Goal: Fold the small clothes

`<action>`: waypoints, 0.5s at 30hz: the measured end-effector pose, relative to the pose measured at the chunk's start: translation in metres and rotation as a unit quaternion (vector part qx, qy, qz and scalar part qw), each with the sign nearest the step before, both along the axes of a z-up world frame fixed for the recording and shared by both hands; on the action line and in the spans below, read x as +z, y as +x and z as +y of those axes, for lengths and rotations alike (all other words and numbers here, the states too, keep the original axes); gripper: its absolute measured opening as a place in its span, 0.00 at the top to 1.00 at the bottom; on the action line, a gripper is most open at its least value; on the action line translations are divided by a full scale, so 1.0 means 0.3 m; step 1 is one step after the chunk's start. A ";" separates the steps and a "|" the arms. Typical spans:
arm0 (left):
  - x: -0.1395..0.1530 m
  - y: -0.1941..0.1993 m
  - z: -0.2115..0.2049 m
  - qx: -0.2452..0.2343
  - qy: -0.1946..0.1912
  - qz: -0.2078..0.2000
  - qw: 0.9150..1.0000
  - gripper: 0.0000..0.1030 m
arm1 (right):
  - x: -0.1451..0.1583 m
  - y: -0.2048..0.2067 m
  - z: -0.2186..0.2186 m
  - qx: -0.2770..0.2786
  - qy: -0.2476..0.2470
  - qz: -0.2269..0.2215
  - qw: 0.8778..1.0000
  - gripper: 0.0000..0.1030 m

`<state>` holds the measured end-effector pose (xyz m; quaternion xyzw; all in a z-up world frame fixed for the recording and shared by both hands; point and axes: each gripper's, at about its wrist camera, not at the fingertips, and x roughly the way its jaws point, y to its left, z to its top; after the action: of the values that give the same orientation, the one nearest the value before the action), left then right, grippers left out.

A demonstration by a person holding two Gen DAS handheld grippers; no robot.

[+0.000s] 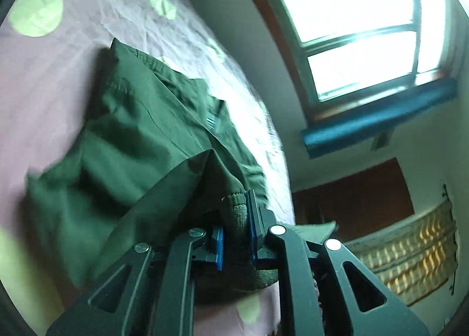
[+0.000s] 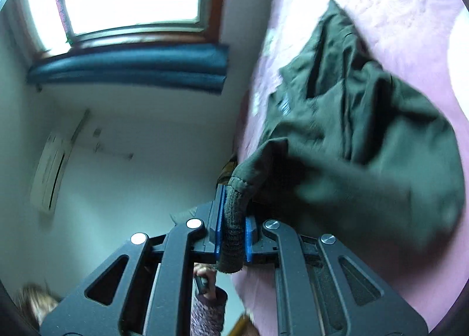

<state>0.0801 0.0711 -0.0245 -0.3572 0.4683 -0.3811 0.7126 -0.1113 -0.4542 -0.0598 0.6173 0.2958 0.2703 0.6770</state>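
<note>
Garment (image 1: 123, 142) of dark green cloth lies spread and rumpled on a bed covered with a pale pink sheet (image 1: 58, 78) that carries light green dots. Two of its ribbed knit cuffs are lifted off the bed, one in each pair of tongs.

The left tongs (image 1: 236, 236) are pressed together on one ribbed cuff (image 1: 236, 218), the blue pads squeezing the knit from both sides, with the loose cloth draping away over the left side of the tongs. The right tongs (image 2: 234, 229) pinch the other ribbed cuff (image 2: 233, 236) the same way, its end hanging out below the pads, and the rest of the garment (image 2: 366, 136) trails off to the right across the sheet (image 2: 395, 13).

Both views are blurred. Beyond the bed stands a bright window (image 1: 351, 31) with rolled blue fabric (image 1: 378, 122) on its sill. A hand (image 2: 205, 280) in a knitted sleeve shows beneath the right tongs.
</note>
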 end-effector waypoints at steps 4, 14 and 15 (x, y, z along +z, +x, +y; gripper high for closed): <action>-0.137 0.160 -0.084 -0.006 0.039 0.045 0.998 0.86 | -0.149 0.148 -0.041 -0.009 0.005 0.076 0.997 0.89; -0.125 0.202 0.008 -0.047 -0.045 0.073 0.995 0.59 | -0.142 0.129 -0.129 0.001 0.019 0.027 0.999 0.57; -0.103 0.194 0.029 -0.052 -0.053 0.063 0.995 0.56 | -0.124 0.120 -0.143 0.001 0.003 0.020 1.000 0.55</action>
<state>0.1382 0.0799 -0.0553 -0.3932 0.5093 -0.4187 0.6409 -0.0752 -0.4972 -0.0970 0.6241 0.3089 0.2595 0.6691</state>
